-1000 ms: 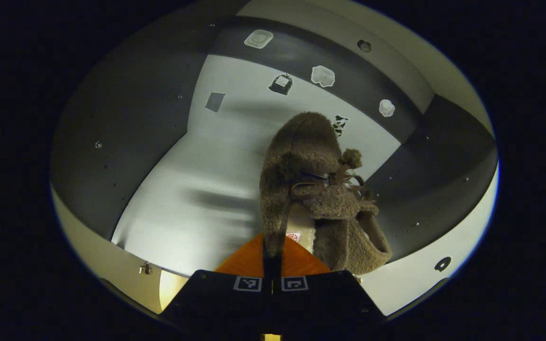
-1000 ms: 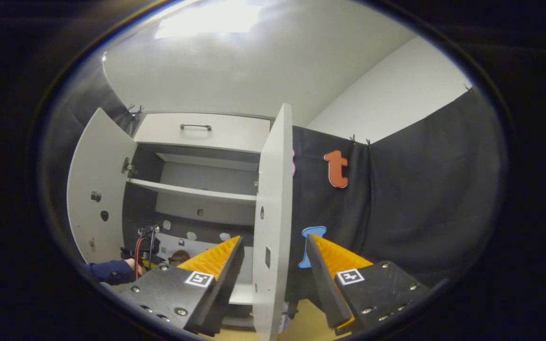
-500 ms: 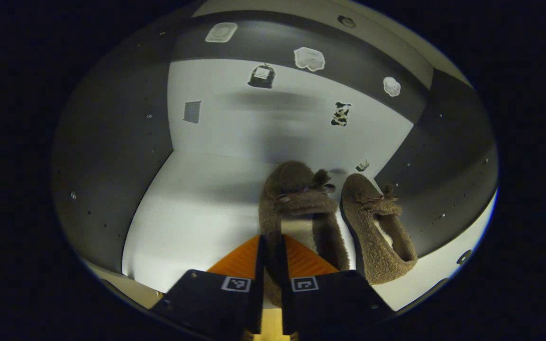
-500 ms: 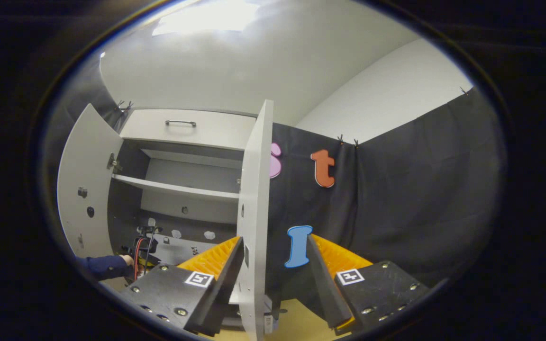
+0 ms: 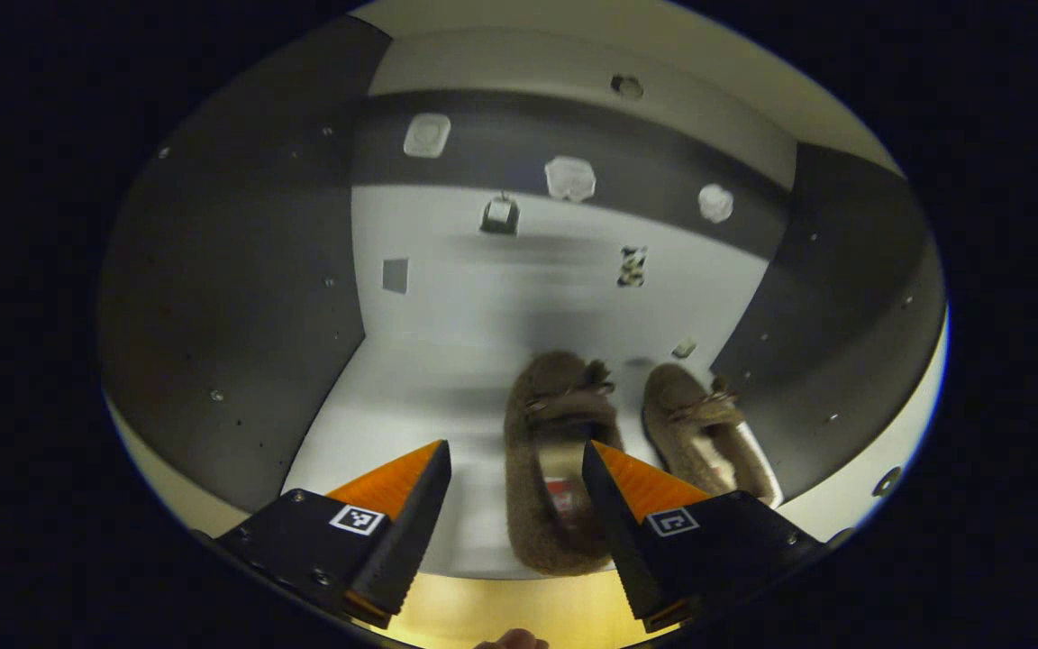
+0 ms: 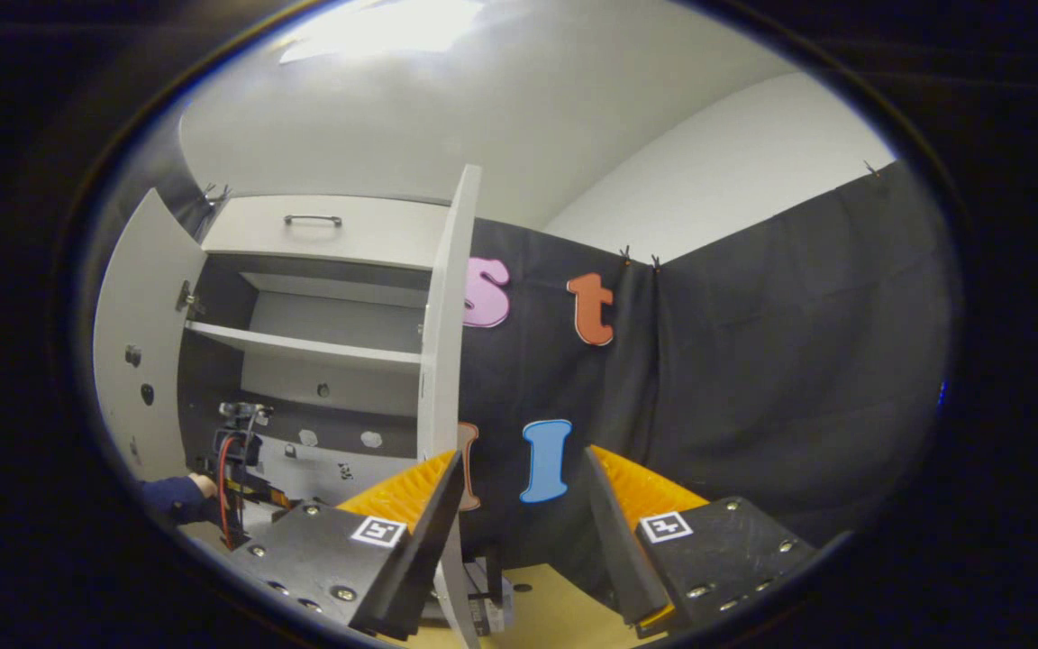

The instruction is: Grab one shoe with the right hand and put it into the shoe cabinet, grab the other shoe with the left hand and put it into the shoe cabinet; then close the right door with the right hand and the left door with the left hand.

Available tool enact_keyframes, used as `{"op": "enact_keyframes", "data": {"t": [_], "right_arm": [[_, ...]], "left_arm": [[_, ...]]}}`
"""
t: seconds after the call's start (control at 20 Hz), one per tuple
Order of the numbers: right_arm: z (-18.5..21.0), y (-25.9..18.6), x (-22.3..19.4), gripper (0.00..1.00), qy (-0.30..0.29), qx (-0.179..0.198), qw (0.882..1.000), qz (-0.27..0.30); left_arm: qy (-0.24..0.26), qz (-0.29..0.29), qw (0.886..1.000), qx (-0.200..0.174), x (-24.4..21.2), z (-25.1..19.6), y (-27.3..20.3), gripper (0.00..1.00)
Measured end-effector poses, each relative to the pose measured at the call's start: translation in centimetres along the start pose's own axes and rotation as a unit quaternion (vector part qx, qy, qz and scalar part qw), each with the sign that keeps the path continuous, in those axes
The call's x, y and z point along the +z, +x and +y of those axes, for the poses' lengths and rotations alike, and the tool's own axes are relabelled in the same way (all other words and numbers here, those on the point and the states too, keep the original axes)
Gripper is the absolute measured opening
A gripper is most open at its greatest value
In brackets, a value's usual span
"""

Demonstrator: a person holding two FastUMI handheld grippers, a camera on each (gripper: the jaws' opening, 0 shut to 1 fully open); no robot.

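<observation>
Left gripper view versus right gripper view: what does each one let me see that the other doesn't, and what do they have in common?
The left gripper view looks into the cabinet's bottom compartment: two shoes side by side, one between the open fingers of the left hand-held gripper, the other to its right.

The right gripper view takes in the cabinet from outside: both doors open, the right door edge-on, a drawer on top, a shelf, and a sleeve.

Both share the stickers on the back wall.

Two fuzzy brown shoes side by side in the cabinet; both doors open.
</observation>
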State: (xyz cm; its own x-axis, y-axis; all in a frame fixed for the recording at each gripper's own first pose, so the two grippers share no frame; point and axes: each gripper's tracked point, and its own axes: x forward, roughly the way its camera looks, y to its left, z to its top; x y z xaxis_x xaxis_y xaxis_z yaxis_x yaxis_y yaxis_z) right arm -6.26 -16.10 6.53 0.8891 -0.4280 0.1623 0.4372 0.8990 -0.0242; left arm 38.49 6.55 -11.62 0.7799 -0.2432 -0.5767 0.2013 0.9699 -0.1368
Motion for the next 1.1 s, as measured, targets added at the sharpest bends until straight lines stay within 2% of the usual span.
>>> {"op": "enact_keyframes", "data": {"t": [0.05,0.3,0.35,0.4,0.5,0.75,1.1], "right_arm": [[-0.1,0.1,-0.1,0.79,0.002,-0.001,1.0,0.003],[0.2,0.6,0.1,0.79,0.001,0.017,1.0,0.001],[0.3,0.6,0.1,0.82,0.001,0.021,1.0,0.002],[0.4,0.5,0.2,0.78,0.001,0.026,1.0,0.003],[0.8,0.6,0.2,0.78,0.004,0.035,0.999,0.008],[1.5,0.6,0.4,0.78,-0.003,0.051,0.999,0.009],[4.9,-0.1,0.6,0.78,0.001,0.103,0.995,0.011]], "left_arm": [[0.0,-0.017,1.0,-0.006,0.6,-0.2,-1.5,0.94],[0.012,-0.069,0.997,-0.039,2.6,-2.2,-7.6,0.93],[0.013,-0.079,0.996,-0.048,2.9,-2.7,-8.8,0.93],[0.017,-0.089,0.994,-0.056,3.3,-3.2,-9.9,0.93],[0.029,-0.11,0.991,-0.072,4.1,-4.1,-12.1,0.93],[0.059,-0.146,0.984,-0.079,5.1,-4.5,-16.3,0.93],[0.063,-0.167,0.98,-0.082,5.2,-4.8,-19.9,0.93]]}}
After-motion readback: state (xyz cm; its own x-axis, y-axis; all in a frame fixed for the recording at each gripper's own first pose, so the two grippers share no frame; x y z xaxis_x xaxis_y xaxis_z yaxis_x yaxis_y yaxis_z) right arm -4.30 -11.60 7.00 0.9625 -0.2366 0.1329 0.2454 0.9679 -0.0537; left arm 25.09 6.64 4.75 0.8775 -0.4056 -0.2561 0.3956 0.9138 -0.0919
